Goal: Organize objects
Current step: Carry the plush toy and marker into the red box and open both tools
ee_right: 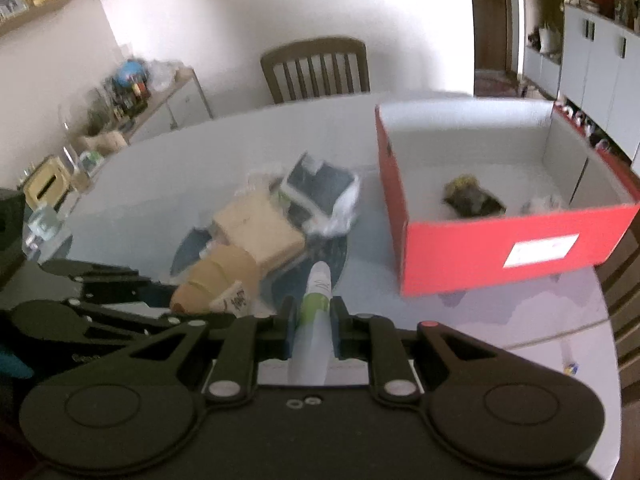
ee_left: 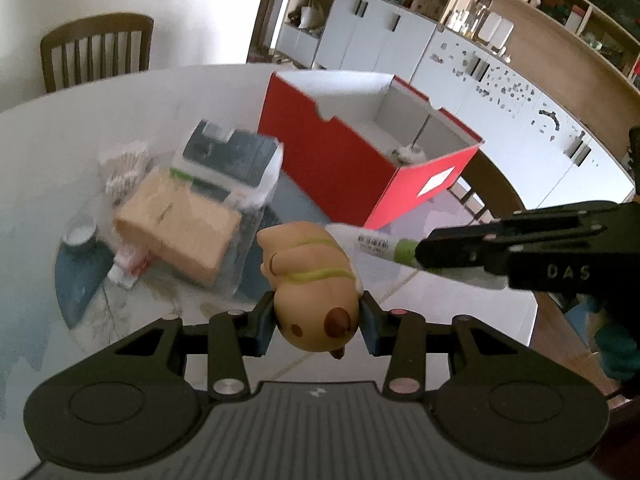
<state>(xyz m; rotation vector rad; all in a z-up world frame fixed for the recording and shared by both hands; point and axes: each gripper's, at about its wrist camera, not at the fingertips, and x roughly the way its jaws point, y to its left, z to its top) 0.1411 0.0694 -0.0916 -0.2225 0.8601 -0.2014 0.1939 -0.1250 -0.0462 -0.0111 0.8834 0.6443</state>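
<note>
My left gripper (ee_left: 318, 320) is shut on a tan animal figurine (ee_left: 312, 276) with green stripes, held above the table. My right gripper (ee_right: 314, 330) is shut on a white tube with a green band (ee_right: 316, 304); it also shows in the left wrist view (ee_left: 372, 242), just right of the figurine. The figurine shows in the right wrist view (ee_right: 218, 280) to the left of the tube. An open red box (ee_right: 492, 248) with a white inside stands ahead on the right and holds a dark object (ee_right: 472, 198). The box also shows in the left wrist view (ee_left: 340, 160).
A pile lies on the white table (ee_right: 180, 184): a cardboard box (ee_left: 180, 232), a dark pack in plastic wrap (ee_left: 232, 160), cotton swabs (ee_left: 124, 168), a small jar (ee_left: 82, 236). A wooden chair (ee_right: 316, 68) stands behind the table. Cabinets and shelves (ee_left: 460, 48) are at the right.
</note>
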